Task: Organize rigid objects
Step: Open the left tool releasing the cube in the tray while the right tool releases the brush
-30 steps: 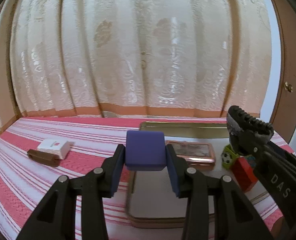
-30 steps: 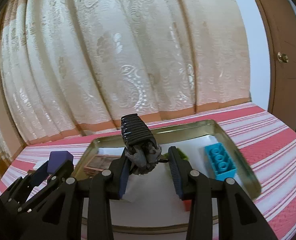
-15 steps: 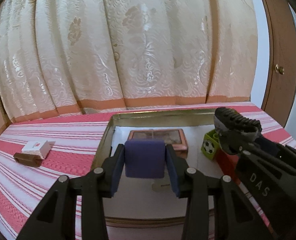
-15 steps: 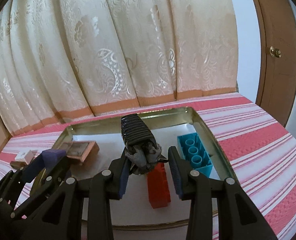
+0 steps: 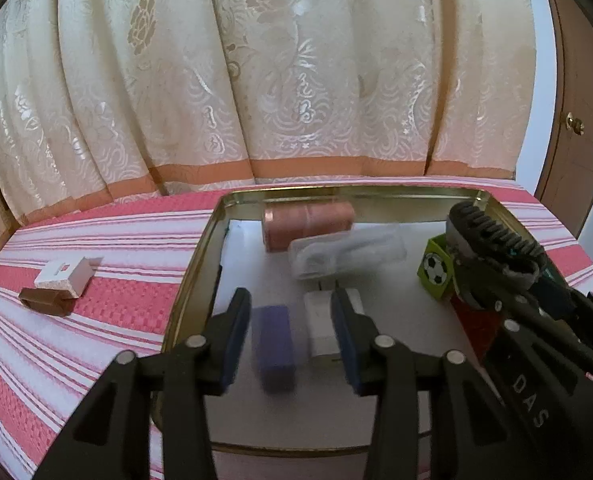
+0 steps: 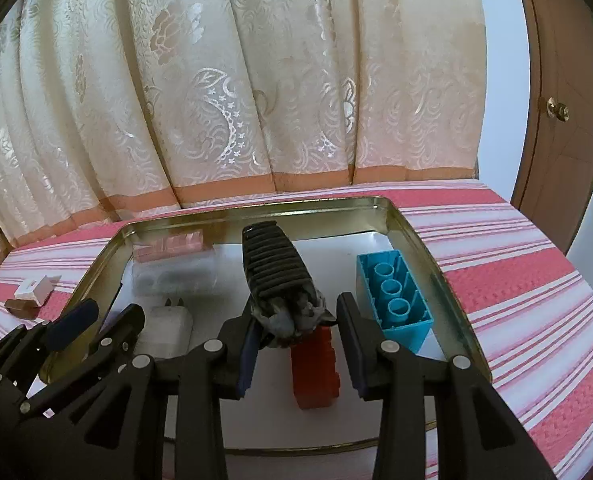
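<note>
Left gripper (image 5: pixel 291 330) is open wide over the tray (image 5: pixel 192 292) — the purple block (image 5: pixel 274 346) sits blurred between its jaws w/ gaps on both sides, so it looks just let go and dropping or landing on the tray floor; can't tell if it's settled.

To do this step well: lift the left gripper straight up and back, jaws kept wide, so neither pad clips the block or the white charger (image 5: pixel 322 326) just right of it, partly behind the right jaw.

Right gripper (image 6: pixel 296 334) is narrow, clamped on the black ribbed thing (image 6: pixel 276 276), which sticks out fwd and up from its jaws. Below and just ahead of them lies the red brick (image 6: pixel 316 364); the blue brick (image 6: pixel 392 300) stands to the right, near the tray wall. Probably set the ribbed thing down in the bare patch ahead of the jaws, low before opening, so it doesn't roll.

Outside the tray, well left of both grippers — a small white box (image 5: pixel 66 276) and a brown piece (image 5: pixel 44 300), touching each other.
</note>
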Tool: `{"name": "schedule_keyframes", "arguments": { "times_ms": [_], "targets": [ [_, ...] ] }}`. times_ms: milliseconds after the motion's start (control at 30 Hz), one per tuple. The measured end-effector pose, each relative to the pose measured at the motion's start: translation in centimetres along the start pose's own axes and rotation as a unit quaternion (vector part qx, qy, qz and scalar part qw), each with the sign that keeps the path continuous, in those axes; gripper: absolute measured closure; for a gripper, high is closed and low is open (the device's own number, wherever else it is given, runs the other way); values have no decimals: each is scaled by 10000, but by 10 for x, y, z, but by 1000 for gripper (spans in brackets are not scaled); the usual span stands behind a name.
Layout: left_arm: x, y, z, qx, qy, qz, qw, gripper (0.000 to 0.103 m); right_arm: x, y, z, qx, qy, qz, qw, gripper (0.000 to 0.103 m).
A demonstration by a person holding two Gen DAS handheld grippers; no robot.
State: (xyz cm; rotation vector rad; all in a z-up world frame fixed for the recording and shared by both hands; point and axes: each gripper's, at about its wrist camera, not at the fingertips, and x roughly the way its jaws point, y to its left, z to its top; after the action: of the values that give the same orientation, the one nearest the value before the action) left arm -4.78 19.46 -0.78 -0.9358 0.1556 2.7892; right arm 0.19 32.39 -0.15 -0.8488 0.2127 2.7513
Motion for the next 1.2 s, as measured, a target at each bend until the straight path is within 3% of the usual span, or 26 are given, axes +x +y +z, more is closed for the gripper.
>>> {"name": "schedule_keyframes", "arguments": {
  "times_ms": [167, 233, 300, 367, 567, 733, 1200],
  "targets": [
    [-1, 5, -1, -111, -30, 122, 9999, 31, 5, -7, 0, 286, 170, 154, 9993, 61],
    [-3, 8, -2, -183, -80, 131, 9997, 24, 2, -11, 1, 428, 116, 139, 9989, 55],
    [-8, 10, -2, -186, -190, 85, 9996, 1, -4, -18, 2, 656, -41, 200, 9976, 26],
    [-16, 8, -2, -126, -428, 141, 9989, 1, -15, -25, 3, 919, -332, 298, 9948, 16],
    [-34, -1, -2, 282, -916, 341, 9948, 1, -30, -27, 6, 1007, -829, 178, 9913, 16],
    [-32, 11, 0, 123, -825, 242, 9962, 1, -30, -26, 5, 1058, -872, 101, 9905, 16],
    [-33, 46, -10, -75, -818, 493, 9954, 1, -43, -4, -1, 757, -1438, -205, 9865, 16]
  ]
}}
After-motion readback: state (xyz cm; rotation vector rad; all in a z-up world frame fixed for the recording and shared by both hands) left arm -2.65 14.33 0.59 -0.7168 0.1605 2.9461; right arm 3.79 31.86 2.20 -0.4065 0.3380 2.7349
